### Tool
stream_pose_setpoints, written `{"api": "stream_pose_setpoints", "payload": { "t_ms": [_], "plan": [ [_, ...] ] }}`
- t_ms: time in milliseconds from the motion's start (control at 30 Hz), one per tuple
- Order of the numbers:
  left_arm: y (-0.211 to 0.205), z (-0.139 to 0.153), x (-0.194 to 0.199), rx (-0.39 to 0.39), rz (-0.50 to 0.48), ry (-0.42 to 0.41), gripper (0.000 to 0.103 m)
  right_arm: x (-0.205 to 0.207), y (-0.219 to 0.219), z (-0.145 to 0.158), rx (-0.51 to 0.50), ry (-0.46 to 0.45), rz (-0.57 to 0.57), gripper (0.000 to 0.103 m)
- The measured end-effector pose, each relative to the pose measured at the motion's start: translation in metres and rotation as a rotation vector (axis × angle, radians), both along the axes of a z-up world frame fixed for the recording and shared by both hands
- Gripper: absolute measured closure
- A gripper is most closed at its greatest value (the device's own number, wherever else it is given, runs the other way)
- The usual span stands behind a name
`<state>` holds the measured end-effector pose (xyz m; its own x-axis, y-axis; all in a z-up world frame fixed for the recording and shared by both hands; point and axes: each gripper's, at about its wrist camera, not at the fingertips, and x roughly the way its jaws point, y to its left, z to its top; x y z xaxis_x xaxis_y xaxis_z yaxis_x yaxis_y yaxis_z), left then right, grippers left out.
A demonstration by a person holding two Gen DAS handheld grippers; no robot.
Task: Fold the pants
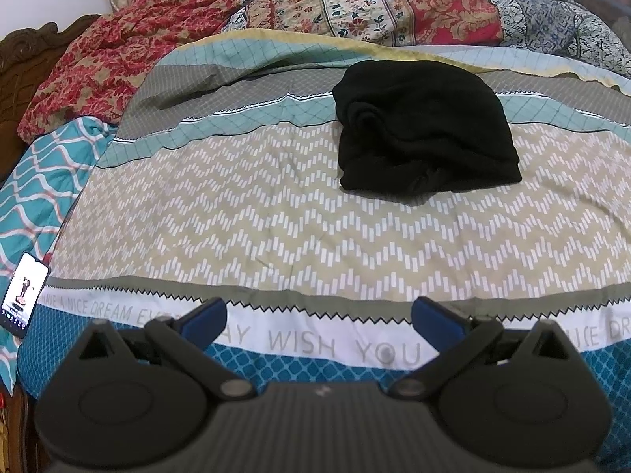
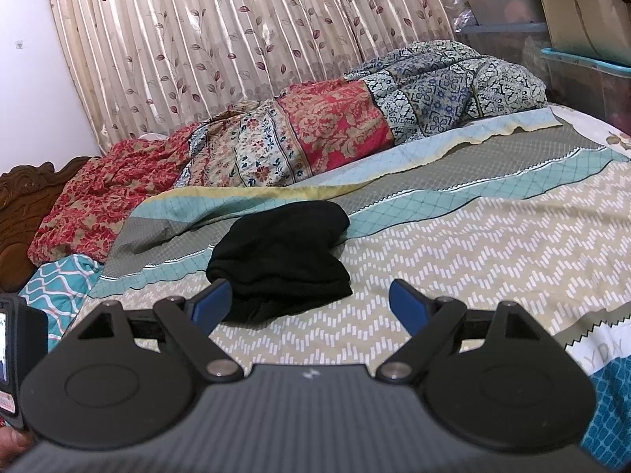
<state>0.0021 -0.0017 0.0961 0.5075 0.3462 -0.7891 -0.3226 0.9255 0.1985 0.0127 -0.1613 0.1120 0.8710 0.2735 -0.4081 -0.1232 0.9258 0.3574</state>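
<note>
The black pants lie folded into a compact bundle on the patterned bedspread, toward the far side of the bed. They also show in the right wrist view. My left gripper is open and empty, held back over the near edge of the bed, well short of the pants. My right gripper is open and empty, just in front of the pants' near edge, its left finger close to the cloth but apart from it.
A heap of red and blue floral quilts lies along the far side of the bed. A phone rests at the left edge. A carved wooden headboard stands on the left, a curtain behind, plastic storage bins at right.
</note>
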Motion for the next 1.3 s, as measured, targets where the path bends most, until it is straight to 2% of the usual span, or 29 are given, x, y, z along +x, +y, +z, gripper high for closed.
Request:
{"api": "stream_pose_setpoints", "payload": {
  "t_ms": [1300],
  "plan": [
    [-0.0019,0.0009,-0.0020,-0.002,-0.018,0.010,0.000,-0.0004,-0.0041,0.0045,0.015,-0.005,-0.013,0.014]
  ]
}}
